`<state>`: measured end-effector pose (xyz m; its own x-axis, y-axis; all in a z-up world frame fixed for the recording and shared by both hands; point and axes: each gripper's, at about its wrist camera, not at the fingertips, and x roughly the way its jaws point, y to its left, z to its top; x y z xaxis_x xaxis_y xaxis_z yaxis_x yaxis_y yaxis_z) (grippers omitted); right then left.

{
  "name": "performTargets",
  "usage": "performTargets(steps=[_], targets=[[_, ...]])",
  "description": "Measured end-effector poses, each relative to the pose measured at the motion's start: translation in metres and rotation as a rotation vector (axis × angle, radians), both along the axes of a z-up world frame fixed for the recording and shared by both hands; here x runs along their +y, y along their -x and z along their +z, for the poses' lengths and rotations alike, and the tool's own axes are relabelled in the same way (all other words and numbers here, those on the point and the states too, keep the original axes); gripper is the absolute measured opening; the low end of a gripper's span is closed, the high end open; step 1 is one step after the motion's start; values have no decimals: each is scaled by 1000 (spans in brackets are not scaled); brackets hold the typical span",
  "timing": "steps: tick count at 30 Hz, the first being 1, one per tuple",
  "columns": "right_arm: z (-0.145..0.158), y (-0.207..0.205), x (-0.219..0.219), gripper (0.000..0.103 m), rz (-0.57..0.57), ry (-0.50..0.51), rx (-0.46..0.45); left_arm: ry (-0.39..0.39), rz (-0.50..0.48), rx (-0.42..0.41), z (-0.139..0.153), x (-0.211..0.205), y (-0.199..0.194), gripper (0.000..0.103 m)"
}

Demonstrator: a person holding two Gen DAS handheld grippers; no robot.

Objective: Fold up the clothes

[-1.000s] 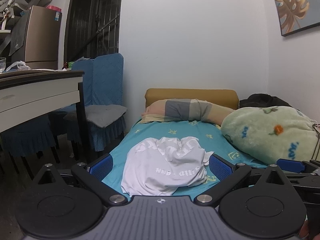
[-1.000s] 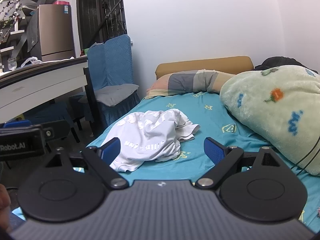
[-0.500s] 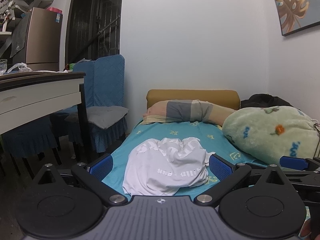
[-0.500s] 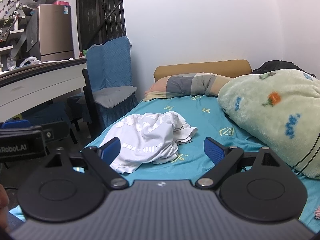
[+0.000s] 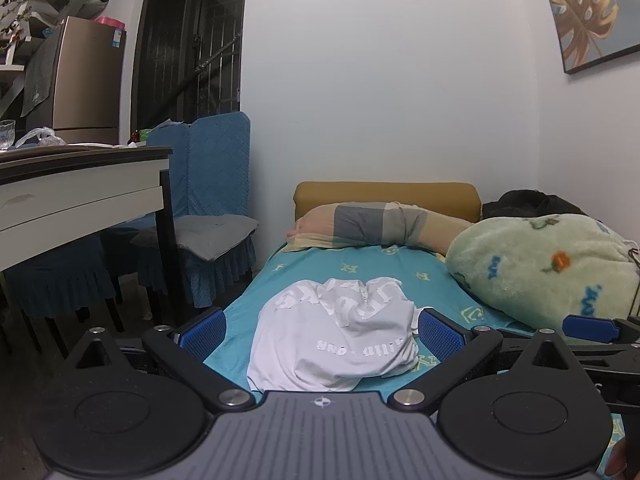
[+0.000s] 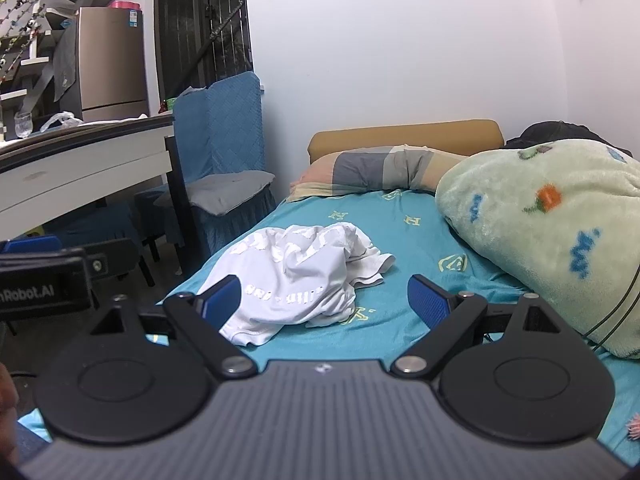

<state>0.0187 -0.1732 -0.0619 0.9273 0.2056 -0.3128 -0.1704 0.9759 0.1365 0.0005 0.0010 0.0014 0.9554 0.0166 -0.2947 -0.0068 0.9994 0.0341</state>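
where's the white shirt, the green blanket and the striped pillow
white shirt (image 6: 296, 280): right wrist view, on its crumpled middle.
green blanket (image 6: 552, 232): right wrist view, on its fleecy side.
striped pillow (image 5: 372, 224): left wrist view, on its grey band.

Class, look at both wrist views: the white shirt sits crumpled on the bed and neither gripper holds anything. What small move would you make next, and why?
Probably ease both grippers forward and down toward the white shirt. It lies bunched on the teal sheet, unfolded, and the left gripper and right gripper are both open and short of it, so it must be reached before spreading it flat.
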Motion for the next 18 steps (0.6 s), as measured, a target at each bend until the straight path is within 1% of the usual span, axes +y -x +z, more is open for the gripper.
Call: performTargets(steps=[6, 13, 15, 18], targets=[[0, 1, 0, 92, 0, -3, -2, 2, -6, -3, 0, -1, 1, 103], [3, 3, -1, 92, -11, 4, -24, 10, 8, -48, 4, 6, 4, 103], [5, 6, -2, 92, -11, 6, -42, -2, 14, -73, 5, 8, 6, 103], [9, 11, -3, 92, -18, -2, -82, -21, 35, -134, 4, 7, 13, 103]])
